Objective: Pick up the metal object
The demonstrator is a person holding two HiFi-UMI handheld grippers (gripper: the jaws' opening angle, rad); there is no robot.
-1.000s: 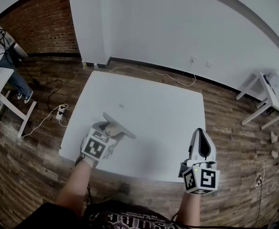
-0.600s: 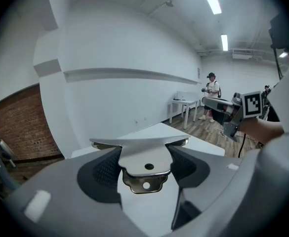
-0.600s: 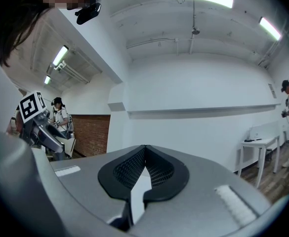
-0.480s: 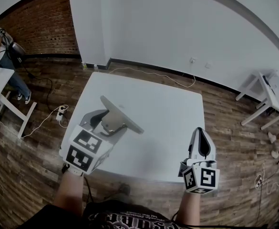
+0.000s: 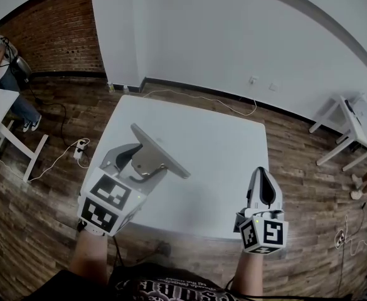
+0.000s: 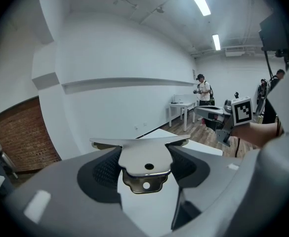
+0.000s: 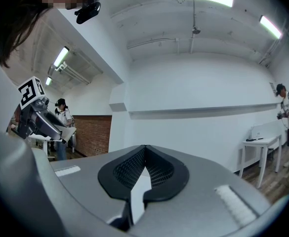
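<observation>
White counter (image 5: 221, 143) fills the middle of the head view, set on a wood floor (image 5: 51, 224) with a brick wall (image 5: 58, 36) off at 10 o'clock. Nothing lies on its top. The metal object (image 5: 163, 155), a flat T-shaped plate, is in the left tool (image 5: 140, 163), over the counter's 8 o'clock corner and, as far as the head view shows, clear of the surface. The left gripper view shows both pads pressed against the plate's narrow, holed end, with the wide crossbar reaching out beyond the fingertips toward 12 o'clock. The right tool (image 5: 263, 190) hangs at the counter's 5 o'clock edge, clenched on nothing, its pads meeting at the tips. By my reading, the pick-up is all but done: the grasp is made and the plate is aloft. What remains calls for a firm, unchanged squeeze and a level wrist, since the plate is held only by its small end and most of its weight sits ahead of the pads. A quick swing could let it pivot or slip. The right tool has no evident part to play.
</observation>
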